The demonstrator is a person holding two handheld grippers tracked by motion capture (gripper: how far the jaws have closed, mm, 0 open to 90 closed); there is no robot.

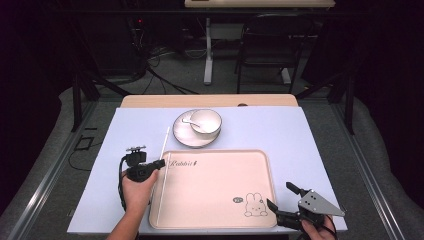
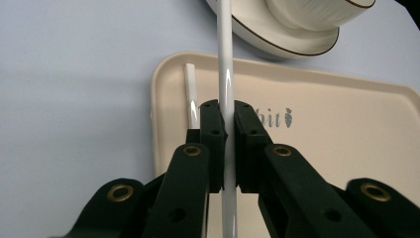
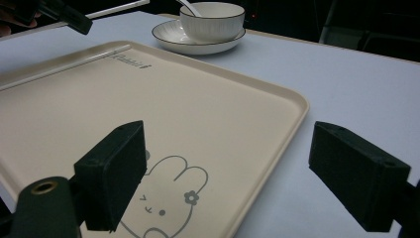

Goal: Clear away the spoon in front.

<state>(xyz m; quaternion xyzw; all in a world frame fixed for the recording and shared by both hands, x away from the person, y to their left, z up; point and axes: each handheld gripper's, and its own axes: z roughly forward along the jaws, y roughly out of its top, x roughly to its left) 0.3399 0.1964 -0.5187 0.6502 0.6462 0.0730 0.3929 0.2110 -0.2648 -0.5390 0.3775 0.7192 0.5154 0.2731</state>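
Left gripper clamps a white chopstick at the tray's left edge

High view: the left gripper (image 1: 159, 163) is at 9 o'clock of the cream tray (image 1: 260, 165), closed on a thin white chopstick (image 1: 165, 137) that points toward 12 o'clock; a second chopstick (image 1: 159, 197) lies along the tray's left rim, and the right gripper (image 1: 282, 197) waits at 5 o'clock with wide jaws, holding nothing. Left gripper view: the pads press the chopstick (image 2: 226, 74) from both sides (it runs toward the plate (image 2: 277, 42) at 12 o'clock); the second chopstick (image 2: 191, 96) lies in the tray (image 2: 346, 129), just beside. Right gripper view: the jaws stand far apart above the tray (image 3: 208, 104) corner; the bowl (image 3: 212, 20) on its plate (image 3: 171, 34) is at 12 o'clock.
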